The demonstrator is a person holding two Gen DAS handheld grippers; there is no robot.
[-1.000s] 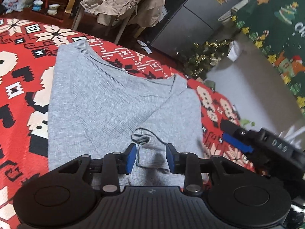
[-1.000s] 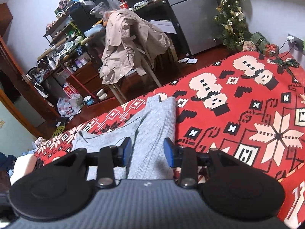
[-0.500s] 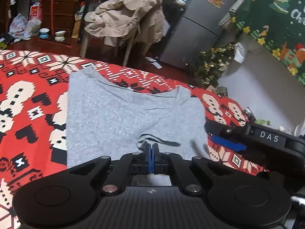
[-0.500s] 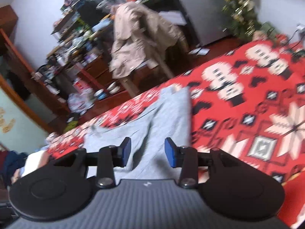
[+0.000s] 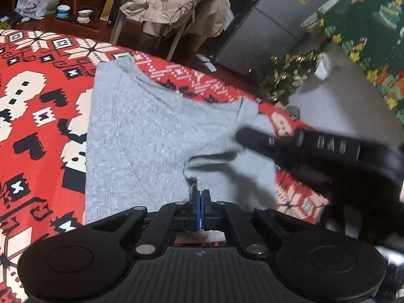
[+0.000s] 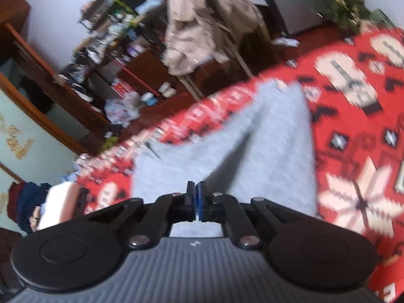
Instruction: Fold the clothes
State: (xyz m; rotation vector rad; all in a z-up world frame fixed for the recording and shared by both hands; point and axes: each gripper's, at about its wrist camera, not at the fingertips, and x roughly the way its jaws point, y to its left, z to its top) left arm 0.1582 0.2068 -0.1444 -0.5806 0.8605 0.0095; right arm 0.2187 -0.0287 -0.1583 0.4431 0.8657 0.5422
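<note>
A grey knit sweater (image 5: 141, 136) lies spread on a red patterned blanket (image 5: 30, 106). My left gripper (image 5: 200, 197) is shut on the sweater's near edge, and the cloth puckers up at the pinch. The right gripper's black body (image 5: 325, 149) shows blurred at the right of the left wrist view, over the sweater's right side. In the right wrist view the same grey sweater (image 6: 252, 151) runs away from my right gripper (image 6: 196, 192), which is shut on its near edge. That view is motion-blurred.
The red blanket (image 6: 358, 116) continues to the right of the sweater. Beyond the bed stand a chair draped with a beige coat (image 5: 176, 2), a dark fridge (image 5: 265, 25), a small tinsel tree (image 5: 287, 75) and cluttered shelves (image 6: 108, 25). Folded clothes (image 6: 38, 202) lie at the left.
My right gripper has shut on the sweater's edge; half a second ago it was open. The left gripper, shut since half a second ago, still holds the cloth. Both views have shifted.
</note>
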